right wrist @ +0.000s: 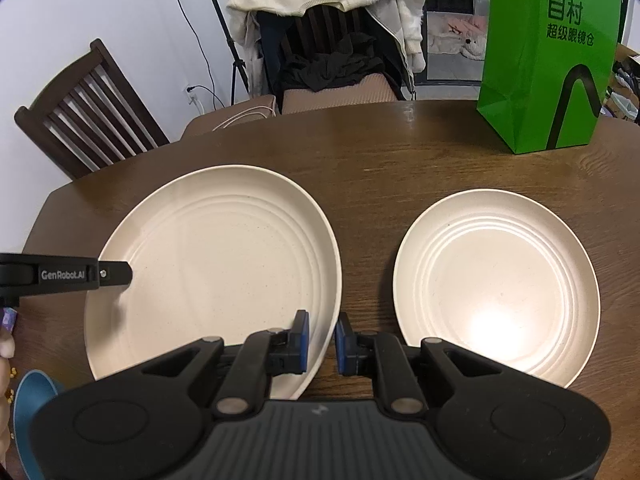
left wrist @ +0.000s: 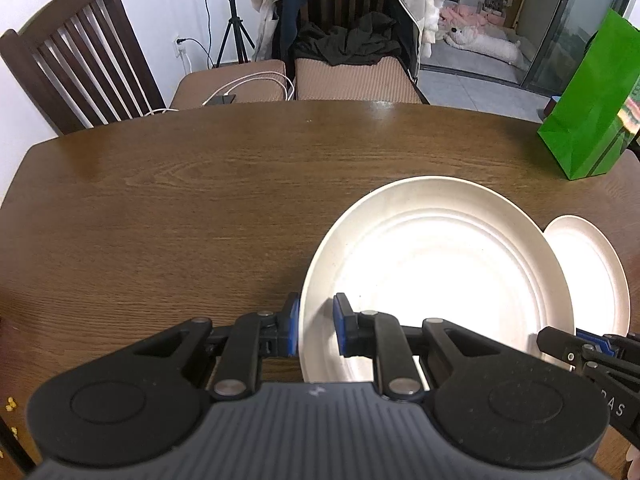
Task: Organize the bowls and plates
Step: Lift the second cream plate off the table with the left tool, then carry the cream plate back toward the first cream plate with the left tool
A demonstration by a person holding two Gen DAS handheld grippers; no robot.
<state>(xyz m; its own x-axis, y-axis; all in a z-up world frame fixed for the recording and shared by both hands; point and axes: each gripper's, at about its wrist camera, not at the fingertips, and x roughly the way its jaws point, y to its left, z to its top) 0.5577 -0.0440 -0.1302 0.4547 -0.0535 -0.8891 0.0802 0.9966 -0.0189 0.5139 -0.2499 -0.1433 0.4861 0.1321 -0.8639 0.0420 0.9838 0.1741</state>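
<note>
Both hand-held grippers, left (left wrist: 316,330) and right (right wrist: 322,346), clamp opposite rims of the large plate (right wrist: 216,264).

Two cream plates sit on the one wooden worktop (right wrist: 360,152): a large plate (right wrist: 216,264) and a smaller plate (right wrist: 496,280). One blue bowl (right wrist: 34,400) shows at the near left edge. One green paper bag (right wrist: 548,60) stands at the far right. Two grippers are in the room, the left gripper (left wrist: 316,330) and the right gripper (right wrist: 322,346). Behind the worktop I count two wooden chairs, a slatted chair (left wrist: 76,64) that shows all its back and a draped chair (left wrist: 352,76) carrying clothes. One black tripod (left wrist: 234,20) stands by the wall, and one white cable (left wrist: 256,84) lies coiled on a seat.
</note>
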